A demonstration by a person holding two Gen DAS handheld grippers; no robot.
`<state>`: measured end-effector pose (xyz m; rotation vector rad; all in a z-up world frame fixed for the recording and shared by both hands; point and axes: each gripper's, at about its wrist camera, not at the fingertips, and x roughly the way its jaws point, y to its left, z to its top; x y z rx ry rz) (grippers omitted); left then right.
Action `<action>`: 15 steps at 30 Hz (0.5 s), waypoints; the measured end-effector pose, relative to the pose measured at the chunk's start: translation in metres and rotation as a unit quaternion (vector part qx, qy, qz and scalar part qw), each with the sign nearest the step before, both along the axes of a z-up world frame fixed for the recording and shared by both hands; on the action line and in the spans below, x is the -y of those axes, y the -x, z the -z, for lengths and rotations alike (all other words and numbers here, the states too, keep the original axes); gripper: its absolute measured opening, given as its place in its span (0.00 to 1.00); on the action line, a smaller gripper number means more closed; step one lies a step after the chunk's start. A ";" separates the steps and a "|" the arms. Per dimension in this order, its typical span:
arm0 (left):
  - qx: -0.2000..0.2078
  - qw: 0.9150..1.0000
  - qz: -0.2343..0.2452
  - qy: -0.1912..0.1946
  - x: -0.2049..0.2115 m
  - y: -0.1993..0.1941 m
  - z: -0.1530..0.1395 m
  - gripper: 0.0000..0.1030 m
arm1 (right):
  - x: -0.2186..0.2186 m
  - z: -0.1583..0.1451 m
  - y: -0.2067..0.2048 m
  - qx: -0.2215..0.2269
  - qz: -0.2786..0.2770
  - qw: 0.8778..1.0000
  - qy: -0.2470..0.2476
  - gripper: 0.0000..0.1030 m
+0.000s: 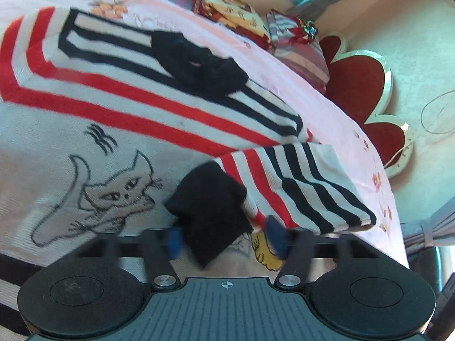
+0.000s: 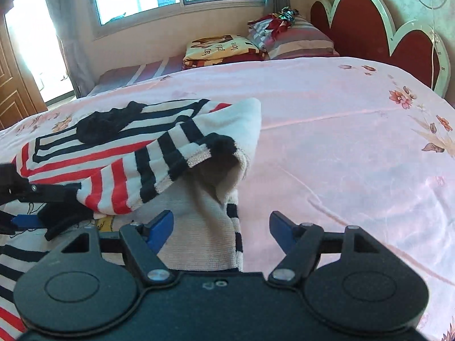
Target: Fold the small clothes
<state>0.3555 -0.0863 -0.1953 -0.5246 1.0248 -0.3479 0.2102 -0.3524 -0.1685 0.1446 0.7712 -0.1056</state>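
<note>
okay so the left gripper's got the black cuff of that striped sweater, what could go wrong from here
1. The left gripper has its jaws wide around the black cuff, not visibly pinching it, so the sleeve may slip out.
2. The right gripper is open over the sweater's edge, holding nothing, so the body may shift as the sleeve moves.

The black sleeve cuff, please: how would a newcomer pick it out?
On the pink floral bedspread lies a white knitted sweater with red and black stripes. Its black ribbed sleeve cuff sits between the left tongs, unlike the black collar farther up.
</note>
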 end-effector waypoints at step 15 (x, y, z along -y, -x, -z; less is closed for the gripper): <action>0.110 0.991 -0.071 -0.008 -0.056 0.007 -0.057 0.09 | -0.005 0.010 -0.029 -0.005 0.003 1.000 0.011 0.61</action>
